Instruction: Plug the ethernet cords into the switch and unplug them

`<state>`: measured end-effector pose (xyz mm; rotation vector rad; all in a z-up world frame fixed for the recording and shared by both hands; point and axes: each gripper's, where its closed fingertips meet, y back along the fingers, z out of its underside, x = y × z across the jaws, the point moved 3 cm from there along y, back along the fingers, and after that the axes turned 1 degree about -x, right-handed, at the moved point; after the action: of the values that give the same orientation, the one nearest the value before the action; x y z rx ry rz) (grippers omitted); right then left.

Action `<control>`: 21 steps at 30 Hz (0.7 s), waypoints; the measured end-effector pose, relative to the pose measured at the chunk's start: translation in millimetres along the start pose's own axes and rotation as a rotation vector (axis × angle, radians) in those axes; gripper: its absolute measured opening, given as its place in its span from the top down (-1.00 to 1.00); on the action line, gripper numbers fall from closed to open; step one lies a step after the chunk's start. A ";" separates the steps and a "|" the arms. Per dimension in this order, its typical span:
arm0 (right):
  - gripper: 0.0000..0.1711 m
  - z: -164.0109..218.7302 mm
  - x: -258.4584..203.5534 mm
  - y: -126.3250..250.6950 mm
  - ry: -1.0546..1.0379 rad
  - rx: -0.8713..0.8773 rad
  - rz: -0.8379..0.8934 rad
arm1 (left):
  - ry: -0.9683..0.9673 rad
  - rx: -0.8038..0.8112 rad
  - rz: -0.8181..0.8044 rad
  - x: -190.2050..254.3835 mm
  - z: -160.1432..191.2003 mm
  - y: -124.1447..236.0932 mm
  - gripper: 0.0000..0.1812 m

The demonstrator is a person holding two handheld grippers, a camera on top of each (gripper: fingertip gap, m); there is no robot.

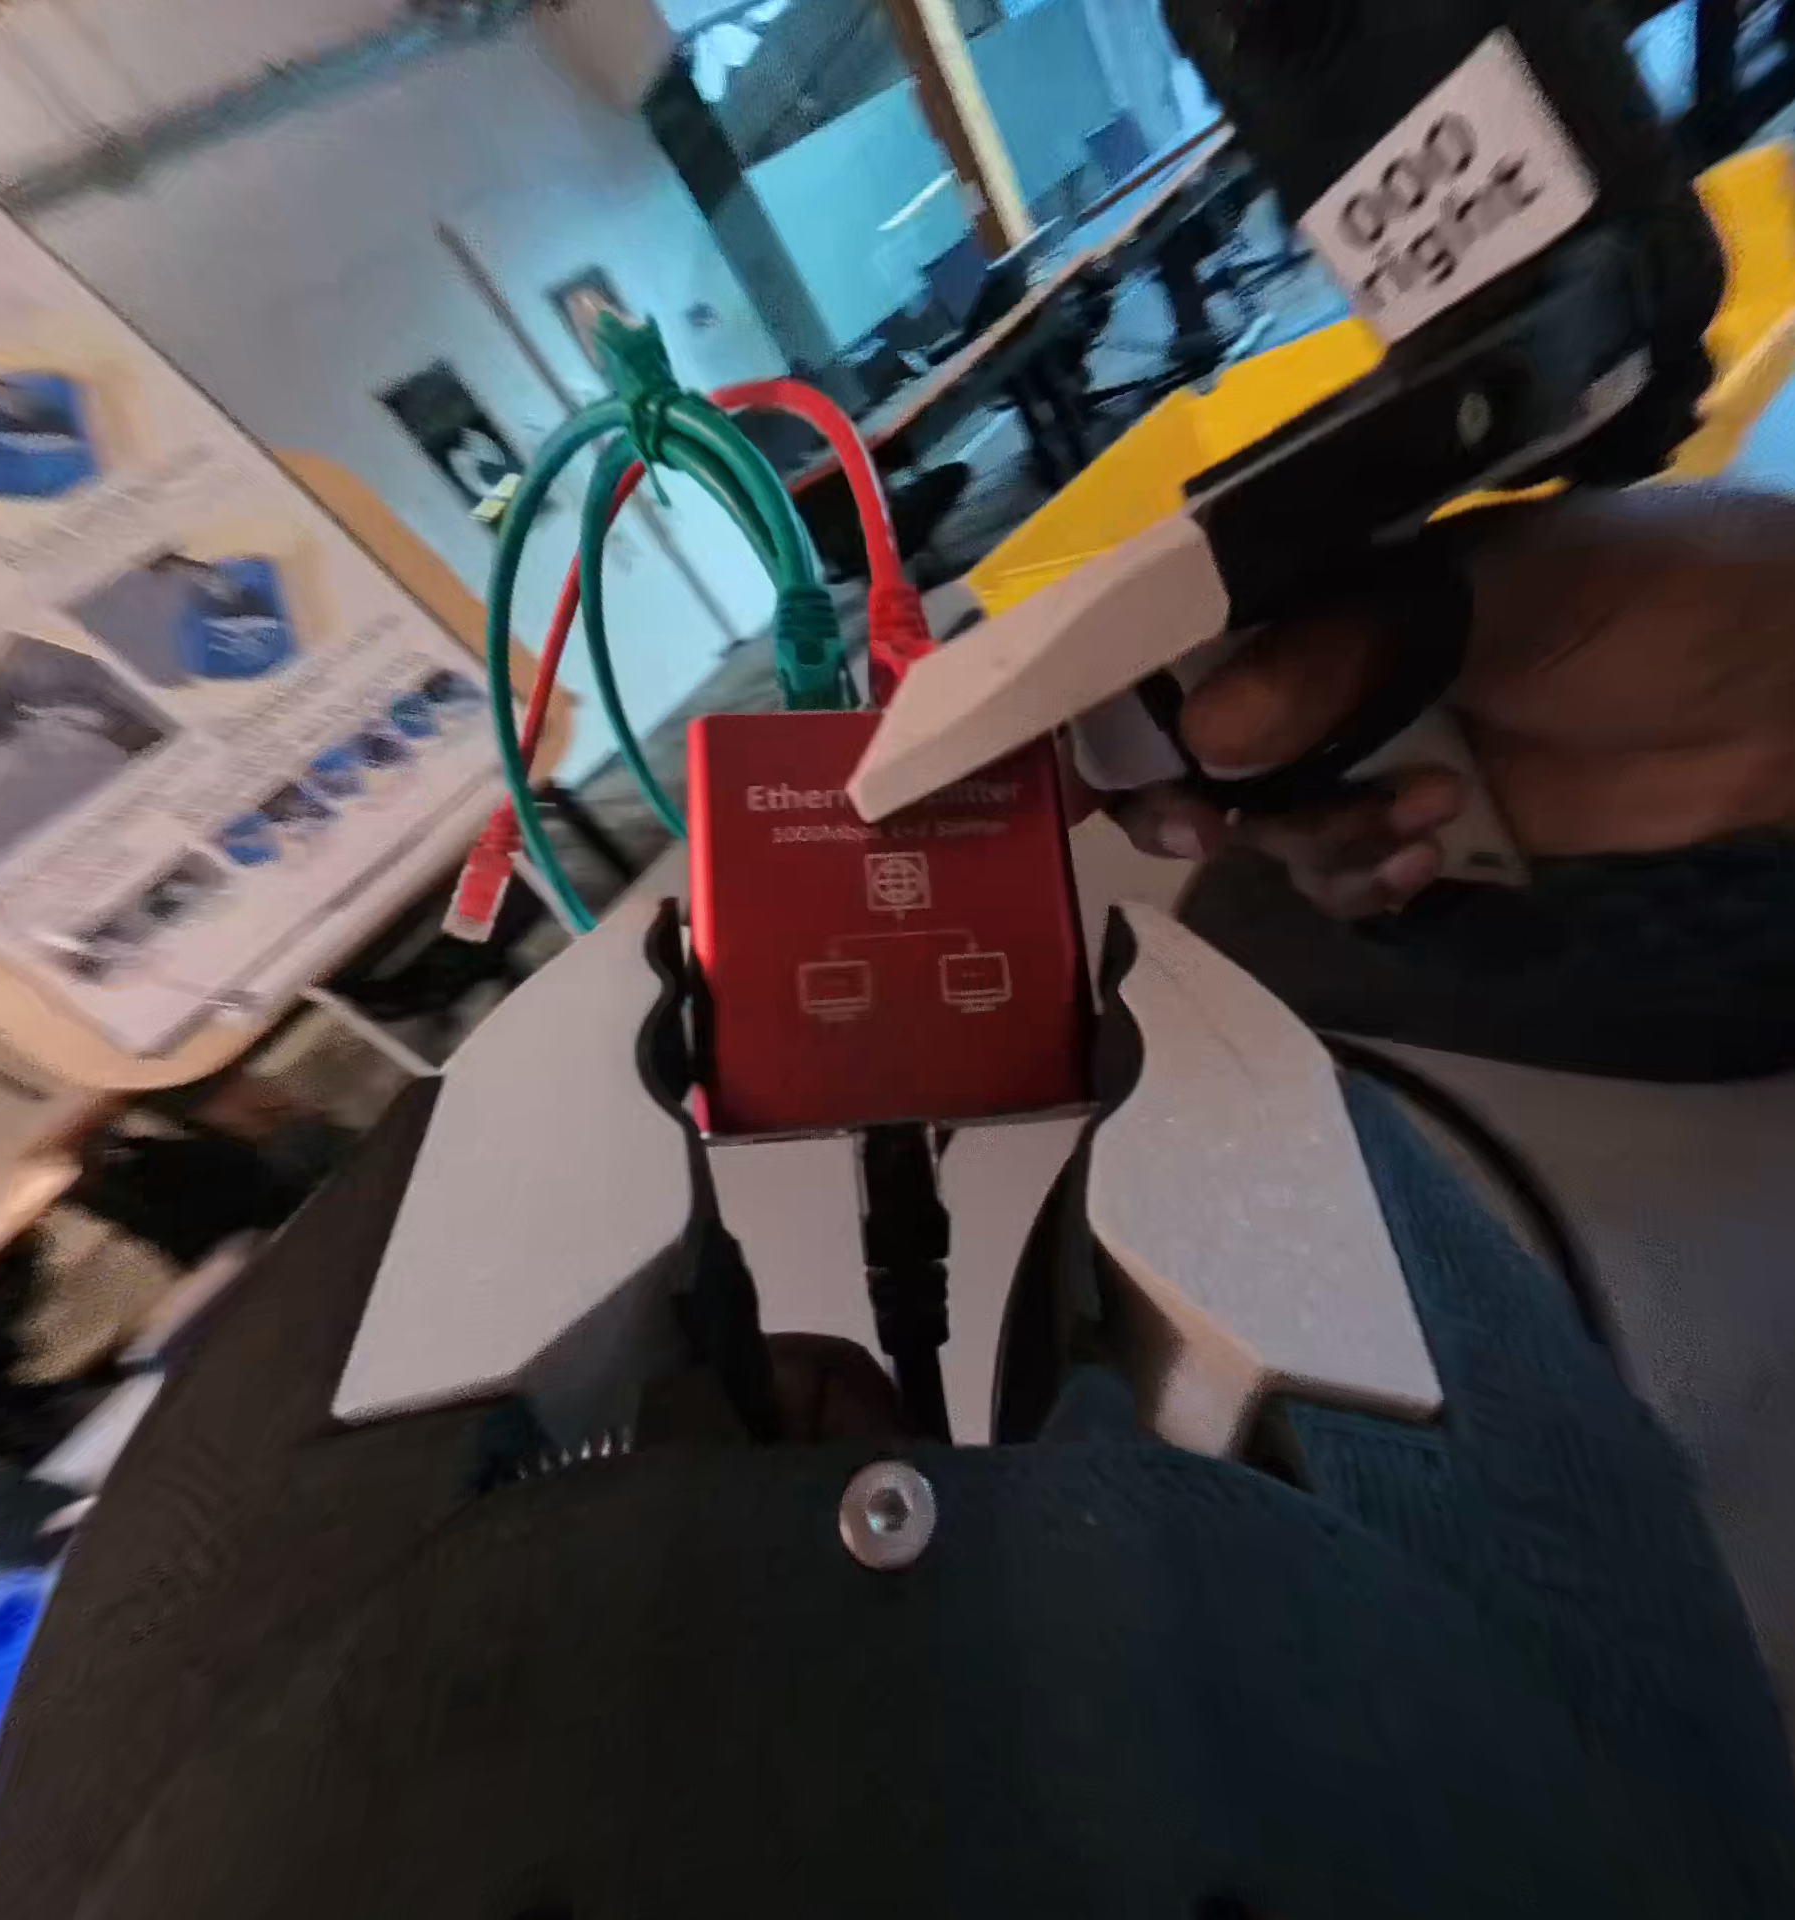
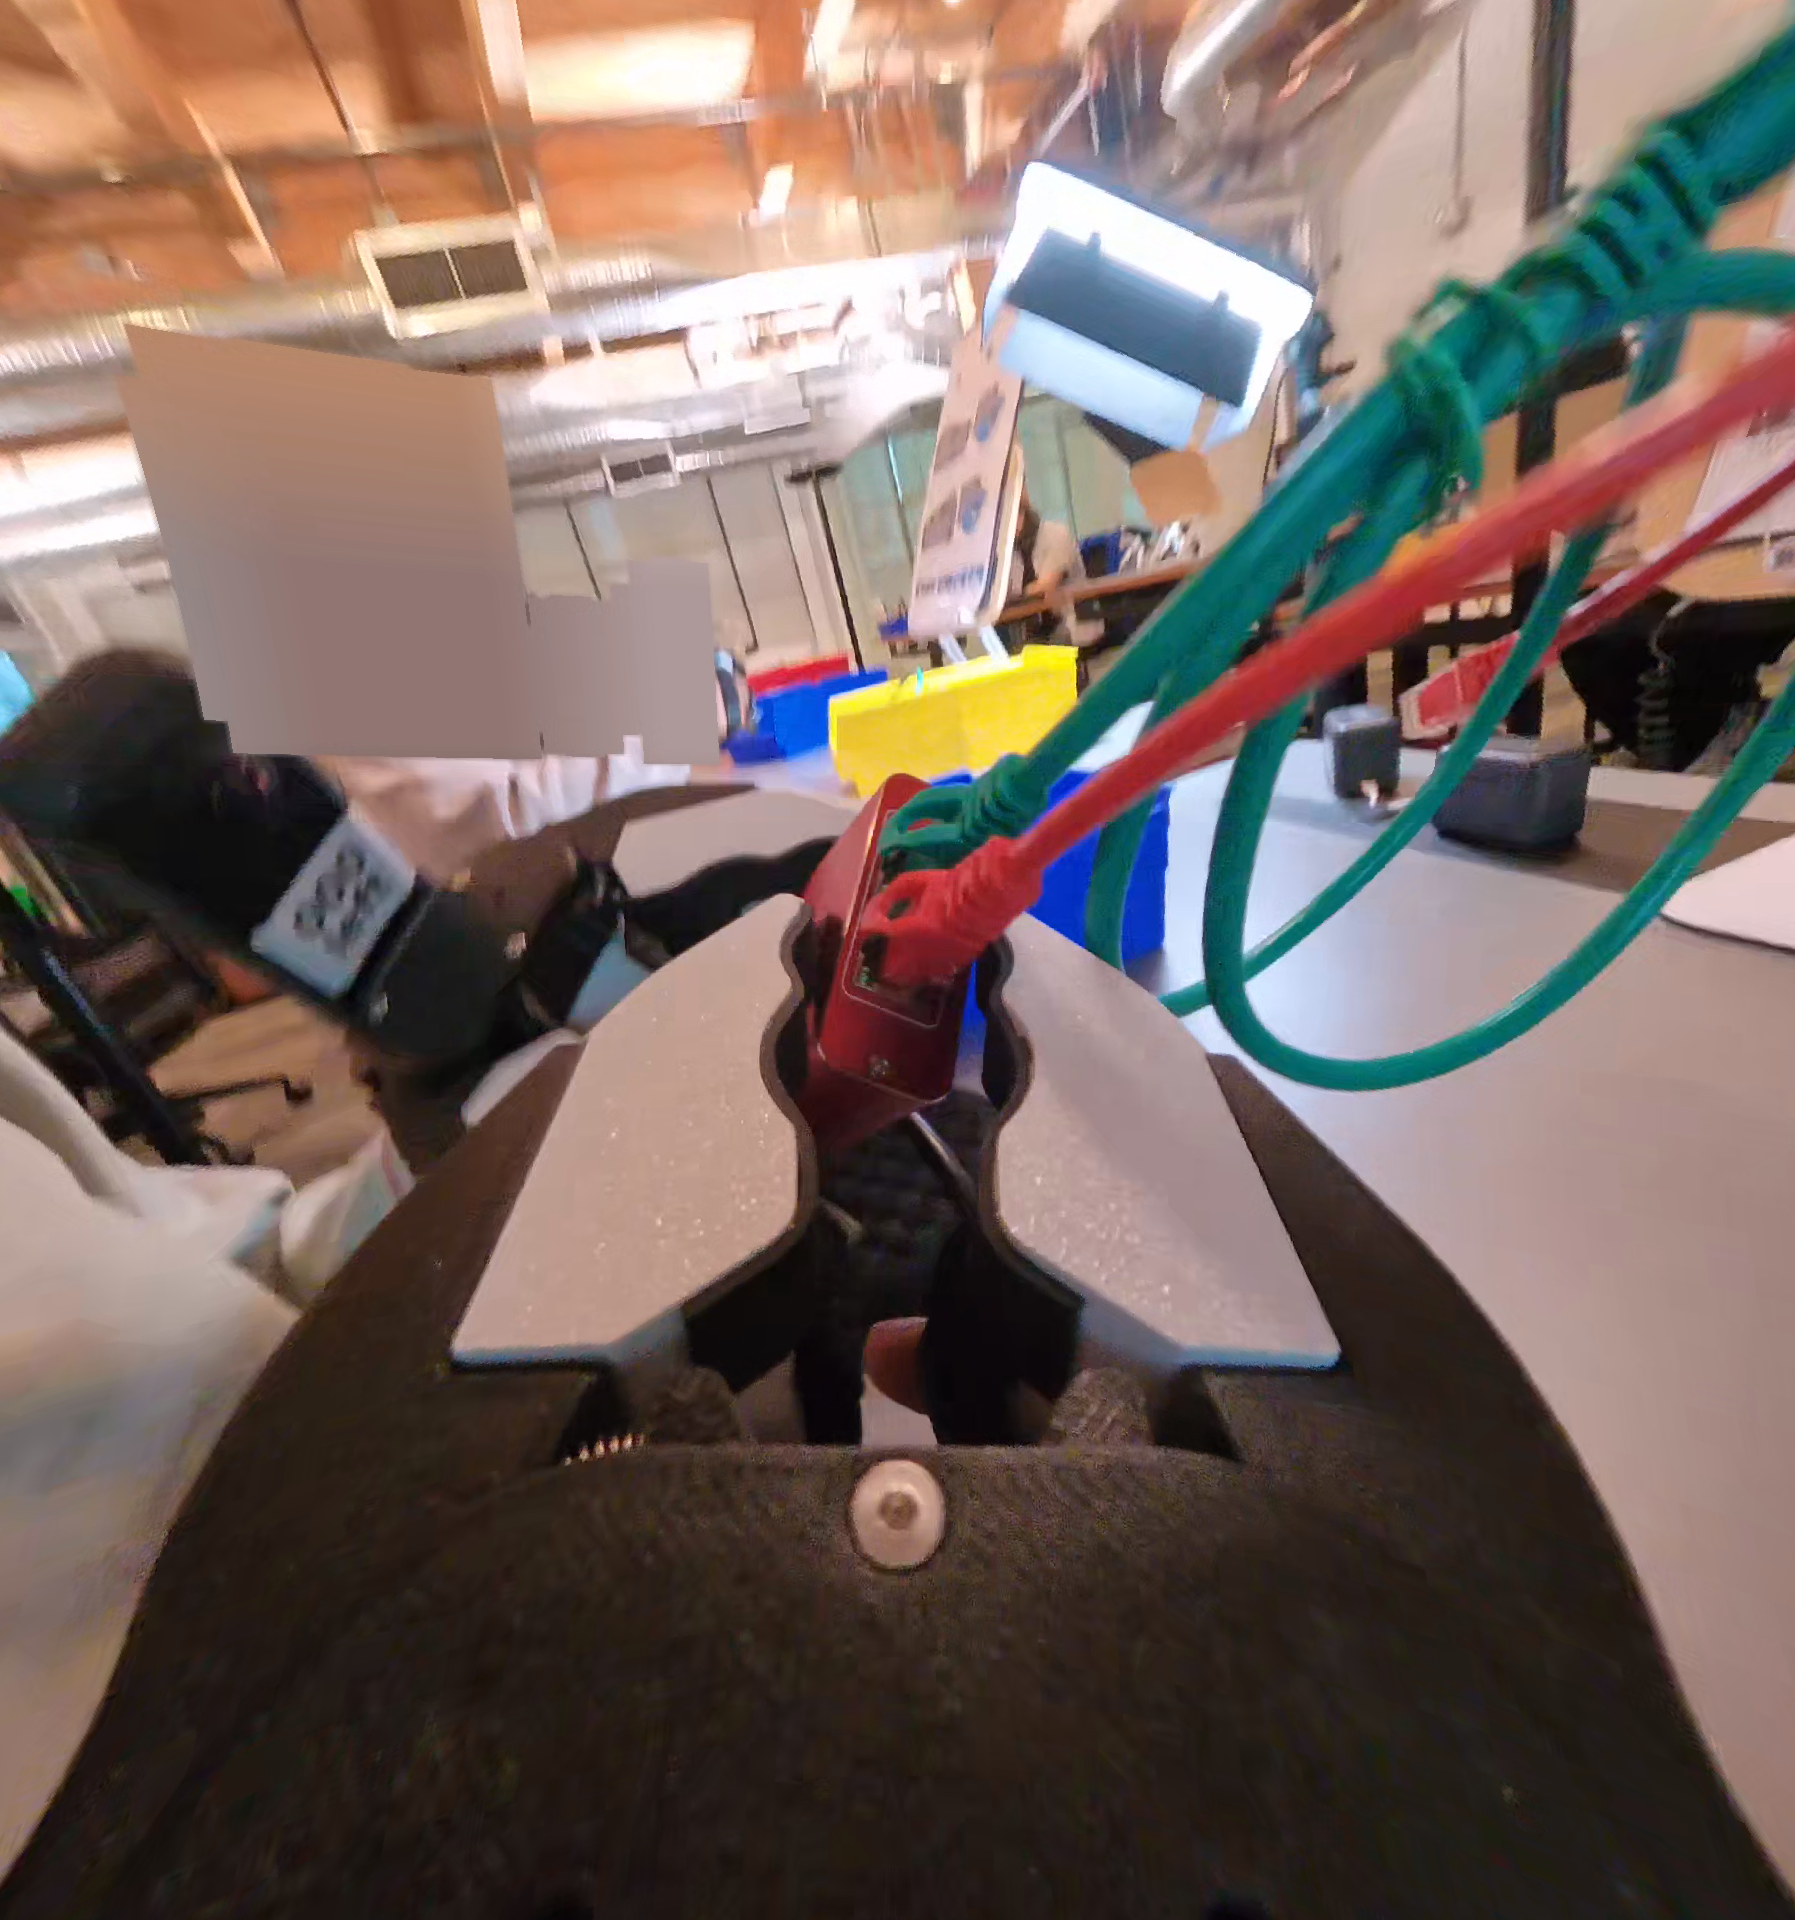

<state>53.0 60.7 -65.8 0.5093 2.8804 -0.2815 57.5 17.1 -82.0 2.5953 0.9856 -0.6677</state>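
Observation:
My left gripper (image 1: pixel 893 914) is shut on the red switch (image 1: pixel 888 997) and holds it in the air by its two sides. A green cord's plug (image 1: pixel 808 644) and a red cord's plug (image 1: pixel 898 634) sit in the far ports. A black cable (image 1: pixel 903 1247) leaves the near end. The red cord's other plug (image 1: pixel 482 873) hangs free. One finger of the right gripper (image 1: pixel 1038 665) lies across the switch's top by the red plug. In the right wrist view, my right gripper (image 2: pixel 898 925) straddles the switch's port end (image 2: pixel 872 1039) and red plug (image 2: pixel 934 914), jaws partly open, with a thin gap on the right.
A grey table (image 2: pixel 1392 1299) lies to the right, with a blue bin (image 2: pixel 1111 883), a yellow bin (image 2: pixel 955 717), black adapters (image 2: pixel 1506 790) and a white sheet (image 2: pixel 1786 894). A poster board (image 1: pixel 145 623) stands on the left. A person's hand (image 1: pixel 1392 727) holds the right gripper.

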 end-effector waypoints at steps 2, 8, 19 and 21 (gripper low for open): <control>0.66 7.6 0.1 4.5 -0.002 -0.001 -0.051 | 0.180 0.068 0.163 4.3 0.9 6.5 0.17; 0.67 13.7 1.6 6.9 0.001 0.009 -0.094 | 0.686 0.128 0.411 -10.4 16.7 5.6 -0.02; 0.67 33.5 -12.2 -7.1 0.074 -0.147 -0.175 | 0.657 0.113 0.634 21.7 22.4 6.6 0.51; 0.69 30.1 -8.2 -6.1 0.034 -0.121 -0.158 | 0.728 0.157 0.643 19.3 24.8 5.9 0.54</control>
<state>63.3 45.9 -91.9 0.2681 2.9525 -0.1226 66.4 13.1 -112.5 3.0905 0.1744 0.4021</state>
